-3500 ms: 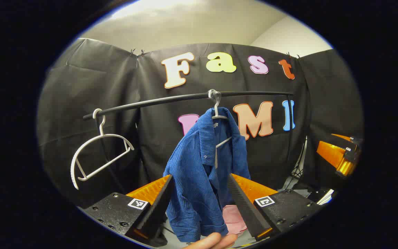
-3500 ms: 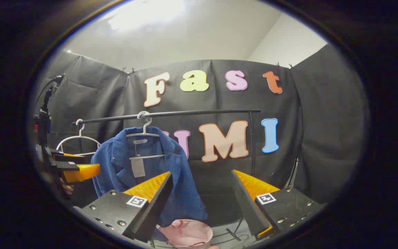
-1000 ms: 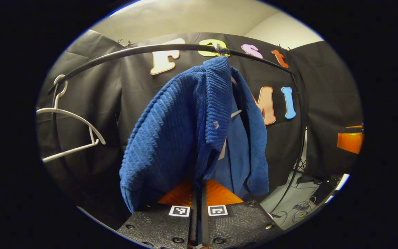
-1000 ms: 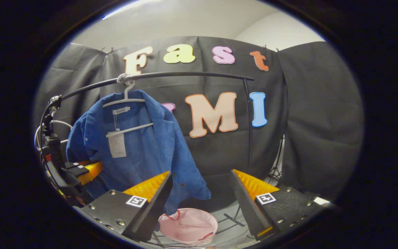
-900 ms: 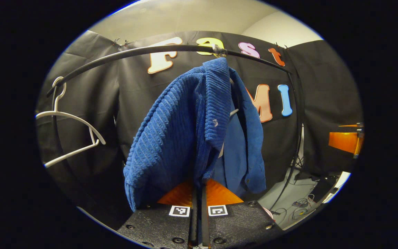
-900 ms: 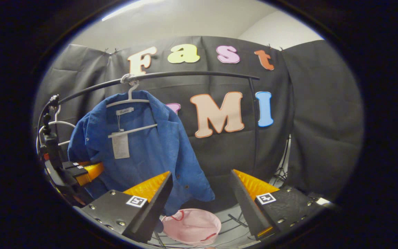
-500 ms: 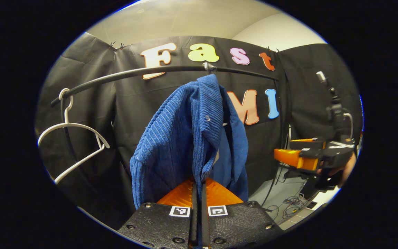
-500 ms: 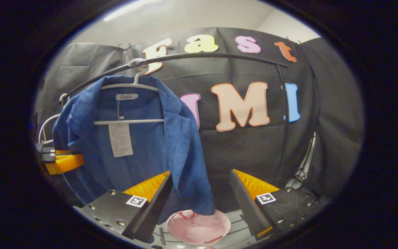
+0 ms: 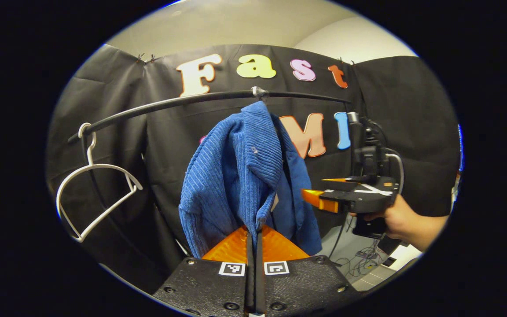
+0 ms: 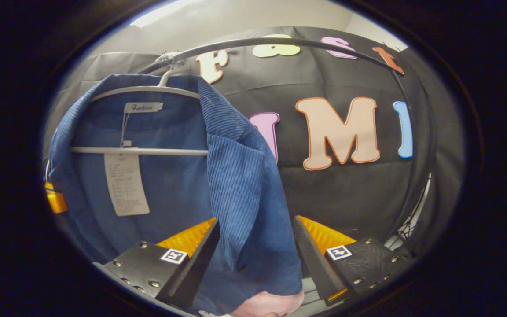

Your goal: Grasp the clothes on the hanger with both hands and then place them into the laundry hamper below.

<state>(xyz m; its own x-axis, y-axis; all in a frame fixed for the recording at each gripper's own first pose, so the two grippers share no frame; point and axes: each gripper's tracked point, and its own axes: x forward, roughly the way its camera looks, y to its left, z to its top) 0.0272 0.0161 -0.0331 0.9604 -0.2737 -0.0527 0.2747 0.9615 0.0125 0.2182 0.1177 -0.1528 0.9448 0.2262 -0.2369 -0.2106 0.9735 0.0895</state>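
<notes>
The left gripper is clenched on the front edge of the blue corduroy jacket, which hangs from a white hanger on the black rail. The right gripper is spread wide, the jacket's other front panel lying between its fingers. The second grasp is in hand; closing there seems called for next, then lifting toward the pink hamper below.

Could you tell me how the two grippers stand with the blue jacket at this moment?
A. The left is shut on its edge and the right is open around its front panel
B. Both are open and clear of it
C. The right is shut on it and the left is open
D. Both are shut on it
A: the left gripper pinches the blue corduroy jacket edge, while the right gripper gapes around its front panel.
</notes>
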